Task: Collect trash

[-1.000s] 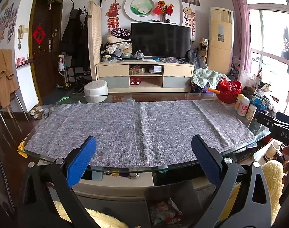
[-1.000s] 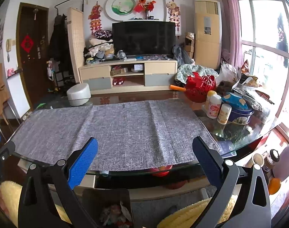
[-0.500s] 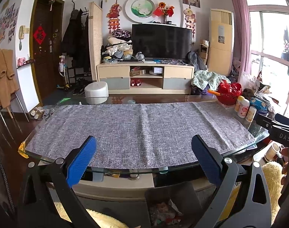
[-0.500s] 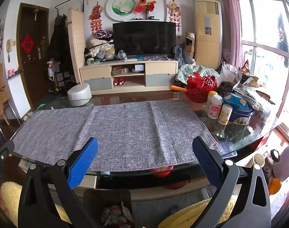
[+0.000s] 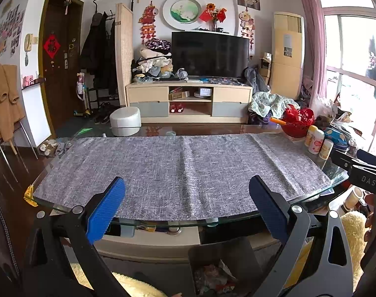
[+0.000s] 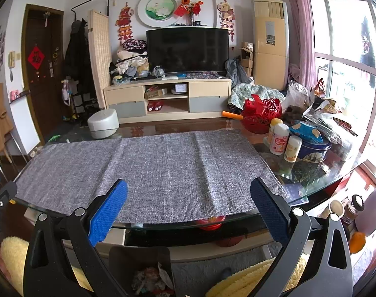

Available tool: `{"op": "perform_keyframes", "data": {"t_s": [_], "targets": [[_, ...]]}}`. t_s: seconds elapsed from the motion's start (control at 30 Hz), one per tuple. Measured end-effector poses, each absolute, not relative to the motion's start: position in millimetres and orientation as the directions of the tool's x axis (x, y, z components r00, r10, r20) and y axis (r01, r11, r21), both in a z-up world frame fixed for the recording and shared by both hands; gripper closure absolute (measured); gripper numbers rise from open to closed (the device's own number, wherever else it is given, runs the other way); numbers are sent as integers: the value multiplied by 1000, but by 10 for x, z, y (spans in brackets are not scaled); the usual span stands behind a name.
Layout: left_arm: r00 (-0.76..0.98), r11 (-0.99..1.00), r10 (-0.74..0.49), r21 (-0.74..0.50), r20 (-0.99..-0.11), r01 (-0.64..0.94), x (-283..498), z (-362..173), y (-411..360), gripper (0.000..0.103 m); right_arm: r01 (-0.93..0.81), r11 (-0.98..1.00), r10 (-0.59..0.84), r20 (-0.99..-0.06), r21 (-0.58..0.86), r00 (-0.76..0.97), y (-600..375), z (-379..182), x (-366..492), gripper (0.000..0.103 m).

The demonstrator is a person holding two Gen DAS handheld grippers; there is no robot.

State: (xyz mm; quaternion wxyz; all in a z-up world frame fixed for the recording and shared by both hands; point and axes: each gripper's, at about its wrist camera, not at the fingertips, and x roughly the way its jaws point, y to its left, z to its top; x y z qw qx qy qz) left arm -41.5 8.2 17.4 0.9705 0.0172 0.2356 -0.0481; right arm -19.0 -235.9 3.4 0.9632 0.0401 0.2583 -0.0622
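While crumpled trash (image 5: 213, 278) sits in a dark bin (image 5: 222, 252) on the floor below the counter's near edge, both tongs hover above it, level and aimed across the room. Left tongs (image 5: 186, 208) are spread wide with nothing between them; right tongs (image 6: 188, 209) likewise (same bin at lower left there). A grey cloth (image 5: 178, 170) covers the glass counter (image 5: 333, 170), with bottles (image 6: 279, 138) at its right end.

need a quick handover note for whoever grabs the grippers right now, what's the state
Left gripper: open, holding nothing, held above the near table edge.
Right gripper: open, holding nothing, same height.
Trash bin stands on the floor below the table, with crumpled trash in it.
Grey cloth shows no litter.
Left: check the cluttered end by the red basket for trash.
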Motion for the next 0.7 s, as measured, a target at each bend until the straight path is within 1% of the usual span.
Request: {"op": "perform_keyframes", "data": {"t_s": [0.07,0.23,0.33,0.5,0.7], "targets": [[887,996,-73,18,-457,91,-423,180,82,8,141,989,-99,-503,46,858,-2356,35,-192,3],[865,991,-129,-39,-486,125,-380,168,116,8,147,988,-105,-504,46,857,-2373,24,-198,3],[864,993,-112,-26,-491,113,-375,158,102,8,153,987,-110,-507,44,855,-2383,10,-194,3],[854,992,-124,-43,-504,119,-346,137,116,8,156,987,-112,-512,44,852,-2388,-10,-194,3],[861,994,-108,-30,-496,107,-357,121,112,8,161,986,-115,-517,45,848,-2410,-18,-185,3]]}}
